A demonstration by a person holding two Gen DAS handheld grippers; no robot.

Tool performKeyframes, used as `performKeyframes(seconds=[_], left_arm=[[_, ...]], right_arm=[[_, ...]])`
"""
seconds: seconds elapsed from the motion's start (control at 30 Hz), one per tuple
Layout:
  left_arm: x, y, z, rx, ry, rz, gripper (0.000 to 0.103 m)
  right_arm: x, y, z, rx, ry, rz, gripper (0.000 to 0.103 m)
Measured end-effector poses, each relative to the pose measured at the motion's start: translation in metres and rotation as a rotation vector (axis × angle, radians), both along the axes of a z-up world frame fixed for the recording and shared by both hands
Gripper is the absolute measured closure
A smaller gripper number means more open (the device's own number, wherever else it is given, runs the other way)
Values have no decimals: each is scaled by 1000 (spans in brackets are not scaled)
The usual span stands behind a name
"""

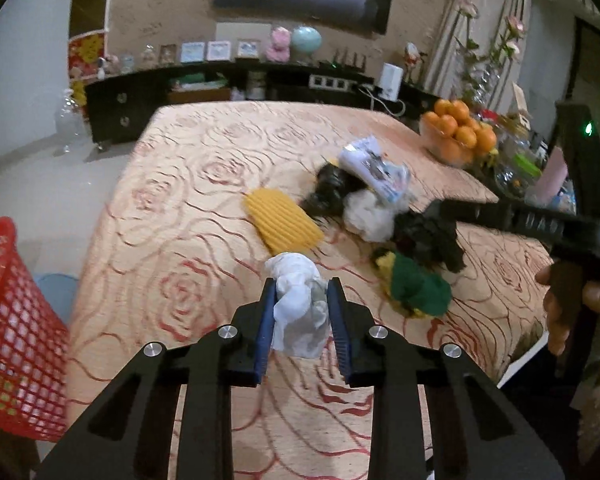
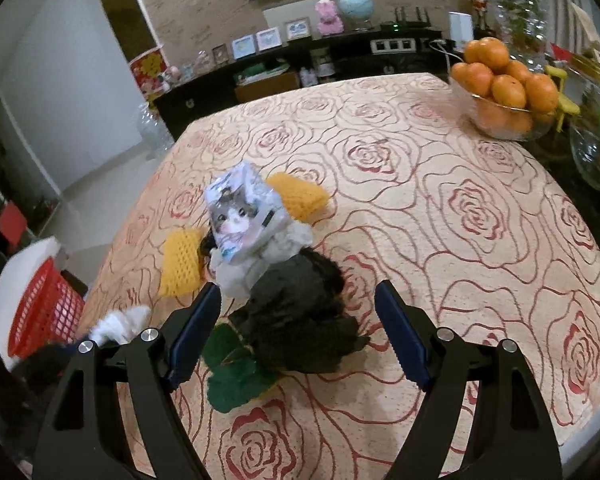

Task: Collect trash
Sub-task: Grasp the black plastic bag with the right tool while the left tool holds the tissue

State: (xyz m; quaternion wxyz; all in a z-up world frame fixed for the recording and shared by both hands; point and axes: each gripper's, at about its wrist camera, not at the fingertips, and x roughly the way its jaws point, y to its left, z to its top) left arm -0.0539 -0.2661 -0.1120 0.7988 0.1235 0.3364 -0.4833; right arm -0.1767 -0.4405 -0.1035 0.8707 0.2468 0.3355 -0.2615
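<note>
My left gripper (image 1: 301,286) is shut on a crumpled white tissue (image 1: 298,308), held above the rose-patterned tablecloth (image 1: 172,208). The tissue also shows in the right wrist view (image 2: 120,322). A trash pile lies ahead: yellow foam net (image 1: 282,220), black crumpled bag (image 1: 428,236), white wad (image 1: 370,216), cat-print packet (image 1: 376,168), green wrapper (image 1: 414,286). My right gripper (image 2: 298,294) is open, its fingers on either side of the black bag (image 2: 300,320), above the table. The cat-print packet (image 2: 246,216) sits just beyond it. A red mesh basket (image 1: 16,328) stands off the table's left edge.
A glass bowl of oranges (image 2: 504,92) stands at the table's far right, with glassware (image 2: 592,152) beside it. A second yellow foam net (image 2: 300,196) lies behind the packet. A dark sideboard (image 1: 228,88) with frames lines the back wall.
</note>
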Motion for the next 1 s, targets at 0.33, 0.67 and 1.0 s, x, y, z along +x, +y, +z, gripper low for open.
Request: performKeyframes(seconds=[0.33,0.67,1.0], left_arm=[[17,22,12,-20,-25,75,78],[24,36,22,-41,-51,118,78],[23,44,39,-66,-99,149,78]], right_arm=[[21,-3,-29,41,85,23,38],[22,15,-13,-8,57,69,52],[19,43,21,-77,-66,167,55]])
